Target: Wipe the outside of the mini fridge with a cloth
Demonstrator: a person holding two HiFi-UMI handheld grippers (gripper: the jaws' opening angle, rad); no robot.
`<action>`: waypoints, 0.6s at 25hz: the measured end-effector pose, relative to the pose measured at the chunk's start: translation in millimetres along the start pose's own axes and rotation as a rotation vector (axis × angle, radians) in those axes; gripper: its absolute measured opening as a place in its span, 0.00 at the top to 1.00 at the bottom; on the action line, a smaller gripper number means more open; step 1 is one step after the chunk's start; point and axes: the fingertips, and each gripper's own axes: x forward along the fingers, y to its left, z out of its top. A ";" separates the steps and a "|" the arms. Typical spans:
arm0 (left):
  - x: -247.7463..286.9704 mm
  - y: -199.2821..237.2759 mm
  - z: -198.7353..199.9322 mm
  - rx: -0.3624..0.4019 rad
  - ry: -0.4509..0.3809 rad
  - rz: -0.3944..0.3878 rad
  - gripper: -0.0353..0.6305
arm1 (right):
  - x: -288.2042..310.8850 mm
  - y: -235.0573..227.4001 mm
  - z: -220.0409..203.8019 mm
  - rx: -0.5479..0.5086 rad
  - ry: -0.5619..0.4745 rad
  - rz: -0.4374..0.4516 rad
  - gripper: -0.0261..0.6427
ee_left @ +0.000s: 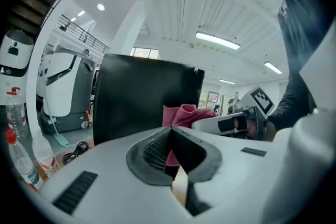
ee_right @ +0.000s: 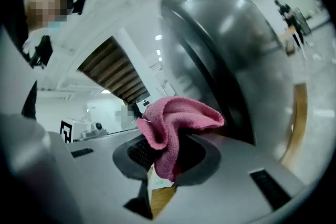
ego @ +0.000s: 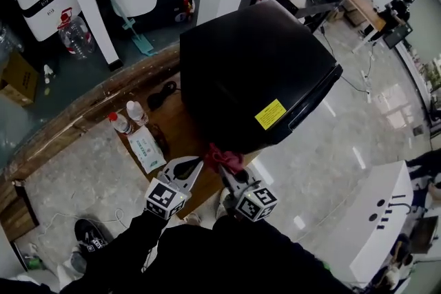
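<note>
A pink cloth (ee_right: 178,118) is clamped in the right gripper (ee_right: 167,145) and held against the near corner of the black mini fridge (ego: 255,72). The left gripper (ee_left: 170,135) is held with its jaws closed, just beside the cloth.

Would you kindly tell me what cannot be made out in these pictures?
- Yellow label on the mini fridge: the print is too small in the head view.
- Whether the pink cloth, clamped in the right gripper, touches the fridge: the right gripper view is blurred there.
- Whether the left gripper pinches anything: pink shows in its narrow slit, either held or behind.
- Fridge's base: hidden by the gripper bodies in both gripper views, and by its own body in the head view.
</note>
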 end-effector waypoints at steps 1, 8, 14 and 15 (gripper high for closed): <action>-7.7 -12.0 14.3 0.006 -0.023 -0.011 0.94 | -10.3 14.3 18.0 -0.096 -0.012 0.014 0.83; -57.1 -68.6 79.5 0.021 -0.159 0.002 0.94 | -60.0 78.8 70.6 -0.369 -0.034 0.094 0.84; -70.9 -108.9 98.9 0.075 -0.199 0.051 0.94 | -96.8 100.3 81.5 -0.385 -0.013 0.194 0.84; -70.2 -115.7 99.4 0.085 -0.201 0.057 0.94 | -101.9 100.2 83.6 -0.383 -0.016 0.207 0.84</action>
